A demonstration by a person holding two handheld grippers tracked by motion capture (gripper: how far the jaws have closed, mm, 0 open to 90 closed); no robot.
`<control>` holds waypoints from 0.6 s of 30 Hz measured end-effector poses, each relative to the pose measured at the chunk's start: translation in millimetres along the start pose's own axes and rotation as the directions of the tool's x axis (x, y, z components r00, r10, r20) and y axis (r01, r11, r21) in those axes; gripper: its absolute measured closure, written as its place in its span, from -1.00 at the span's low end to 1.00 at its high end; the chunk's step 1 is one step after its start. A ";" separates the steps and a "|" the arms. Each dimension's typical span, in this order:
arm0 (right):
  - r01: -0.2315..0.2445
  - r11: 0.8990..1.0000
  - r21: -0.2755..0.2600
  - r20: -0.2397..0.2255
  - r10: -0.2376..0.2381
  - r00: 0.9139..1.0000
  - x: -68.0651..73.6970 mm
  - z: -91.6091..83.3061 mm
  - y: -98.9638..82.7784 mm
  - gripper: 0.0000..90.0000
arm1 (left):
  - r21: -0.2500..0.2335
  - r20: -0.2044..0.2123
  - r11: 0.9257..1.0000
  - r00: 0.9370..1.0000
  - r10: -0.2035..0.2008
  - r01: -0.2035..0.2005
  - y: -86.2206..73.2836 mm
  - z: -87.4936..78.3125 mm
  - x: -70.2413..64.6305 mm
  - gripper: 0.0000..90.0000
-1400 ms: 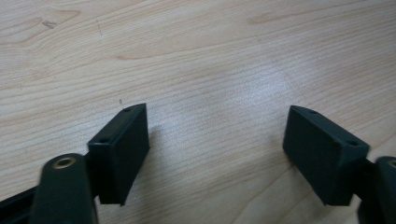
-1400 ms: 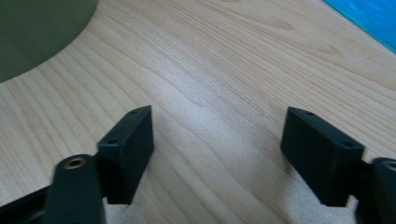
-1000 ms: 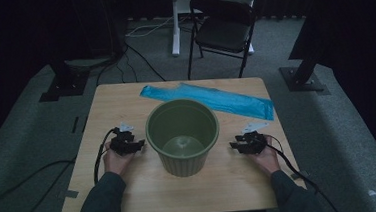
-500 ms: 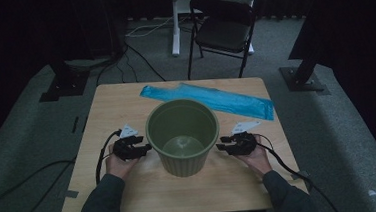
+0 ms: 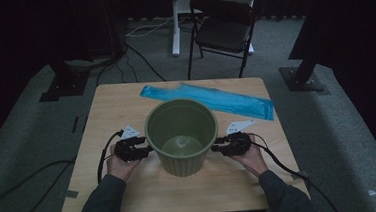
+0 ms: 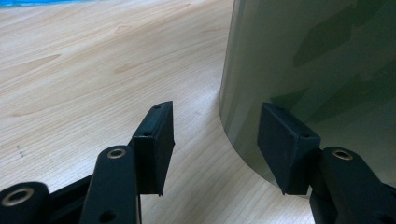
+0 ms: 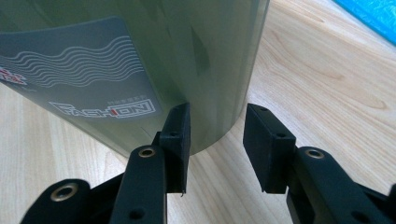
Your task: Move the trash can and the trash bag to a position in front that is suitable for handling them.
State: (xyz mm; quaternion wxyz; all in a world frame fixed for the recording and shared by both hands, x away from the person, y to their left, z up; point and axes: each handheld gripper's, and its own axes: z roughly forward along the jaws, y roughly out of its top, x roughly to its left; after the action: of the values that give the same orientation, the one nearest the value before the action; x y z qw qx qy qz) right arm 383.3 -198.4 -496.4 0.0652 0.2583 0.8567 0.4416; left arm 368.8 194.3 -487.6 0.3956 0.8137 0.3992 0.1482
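The green bin (image 5: 181, 136) is standing upright on the tabletop (image 5: 111, 106), between the two tongs. The left tongs (image 5: 145, 150) are pointing at its wall from one side and the right tongs (image 5: 217, 147) from the other, both low, near its base. In the left gripper view the left tongs (image 6: 215, 140) are standing spread with nothing between the pads, the bin wall (image 6: 317, 70) curving just ahead of the far pad. In the right gripper view the right tongs (image 7: 217, 140) have just been narrowing and are half spread, with only the lower edge of the bin (image 7: 205, 70) just ahead of the gap and no pad pressing on it.

The risk lies in that smooth, round wall: pads pressing low on it from outside are likely sliding off, or one side pushing harder is shoving or tipping the light bin toward the blue bag (image 5: 210, 100) lying behind it.
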 end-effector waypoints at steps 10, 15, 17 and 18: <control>0.034 0.999 0.034 0.070 -0.036 0.997 -8.0 6.9 6.9 0.32 | -0.005 -0.026 1.000 0.999 -0.027 0.026 -0.8 -1.5 10.1 0.02; -0.011 0.998 0.070 0.190 -0.002 0.982 -44.2 0.3 -1.8 0.31 | 0.000 -0.036 1.000 0.999 -0.031 0.031 -2.5 -2.3 13.3 0.02; -0.037 0.997 0.074 0.222 0.020 0.975 -56.3 -3.1 -4.3 0.31 | -0.003 -0.041 0.999 0.999 -0.036 0.036 -3.2 -2.9 14.9 0.02; -0.044 0.996 0.080 0.246 0.023 0.969 -62.7 -4.9 -5.4 0.31 | -0.002 -0.043 0.999 0.998 -0.038 0.038 -3.6 -3.4 15.8 0.02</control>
State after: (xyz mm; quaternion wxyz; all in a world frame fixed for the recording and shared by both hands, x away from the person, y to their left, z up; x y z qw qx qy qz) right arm 433.4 -235.8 -505.0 0.1521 0.3276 0.8556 0.3708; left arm 375.1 209.6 -489.4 0.3902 0.8024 0.4230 0.1585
